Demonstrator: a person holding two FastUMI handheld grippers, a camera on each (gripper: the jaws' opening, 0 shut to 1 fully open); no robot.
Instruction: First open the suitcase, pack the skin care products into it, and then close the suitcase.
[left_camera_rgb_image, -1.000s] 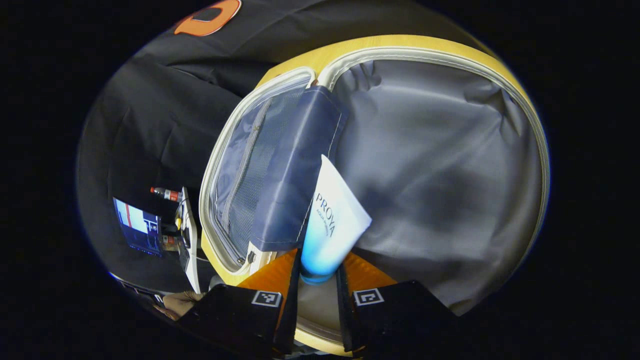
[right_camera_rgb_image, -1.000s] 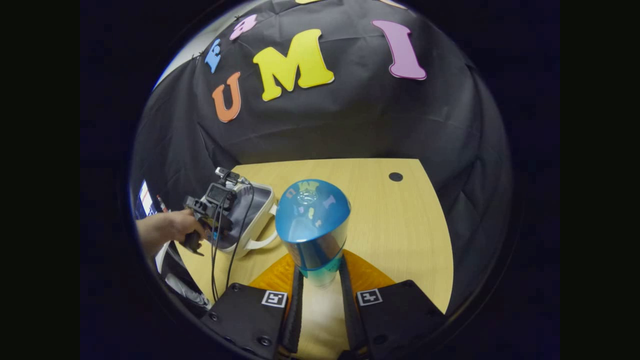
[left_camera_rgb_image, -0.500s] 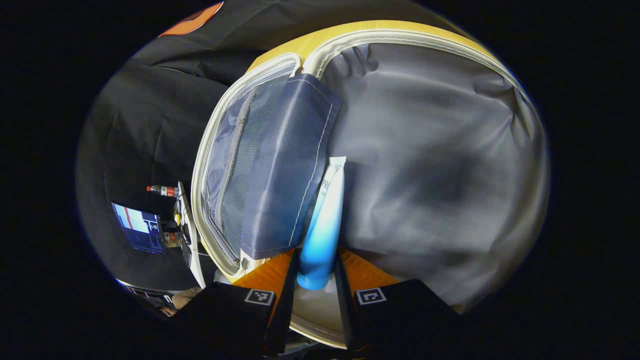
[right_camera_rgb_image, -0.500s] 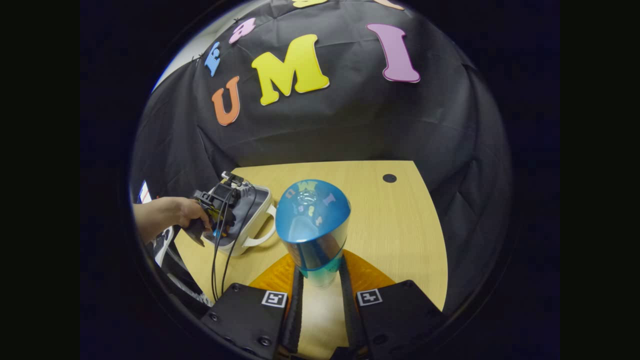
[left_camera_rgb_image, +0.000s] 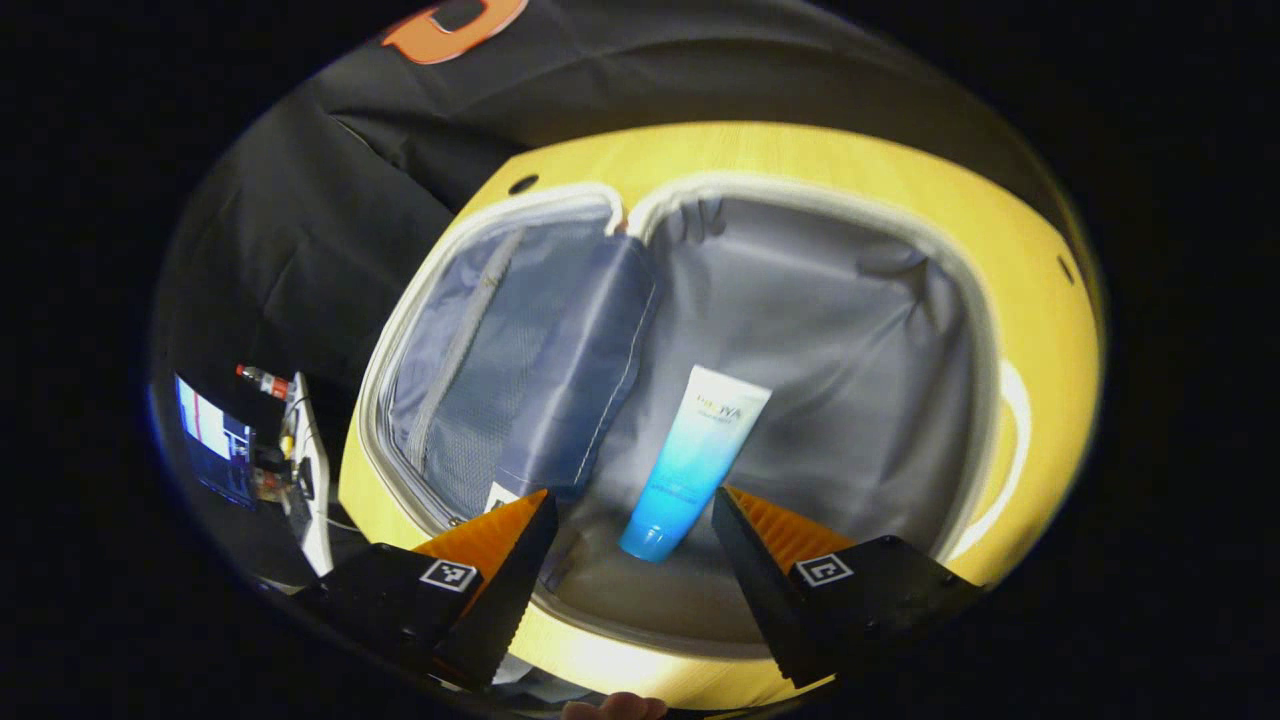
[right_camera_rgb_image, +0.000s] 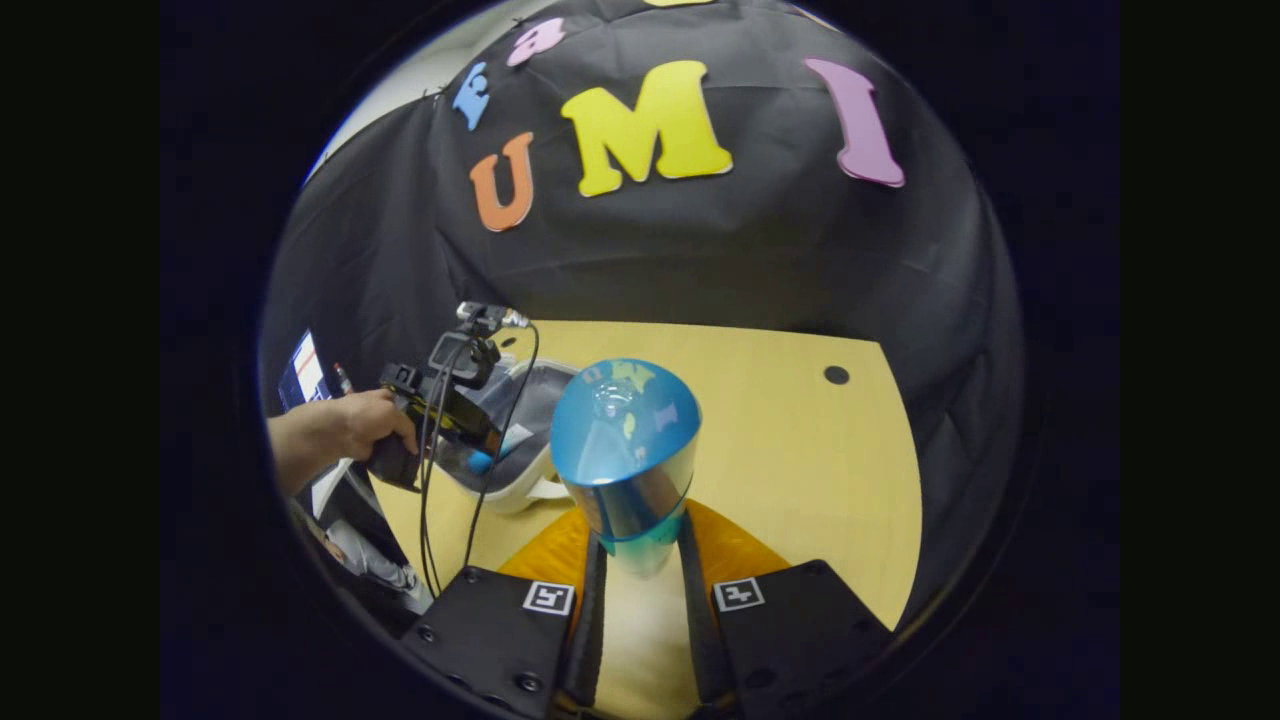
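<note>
Blue-capped bottle (right_camera_rgb_image: 625, 450) sits clamped in the right gripper (right_camera_rgb_image: 640, 590); the open suitcase (right_camera_rgb_image: 530, 440) lies at ten o'clock, left gripper (left_camera_rgb_image: 630, 545) spread wide.

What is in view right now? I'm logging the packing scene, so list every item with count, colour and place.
suitcase: 1, cream shell, grey lining, open on the table
tube: 1, white to blue, lying in the suitcase
bottle: 1, blue cap, clear body, held over the table
table: 1, light wood
screen: 1, lit, at far left
hand: 1, holding the left gripper
left gripper: jaws open above the tube
right gripper: jaws shut on the bottle
</note>
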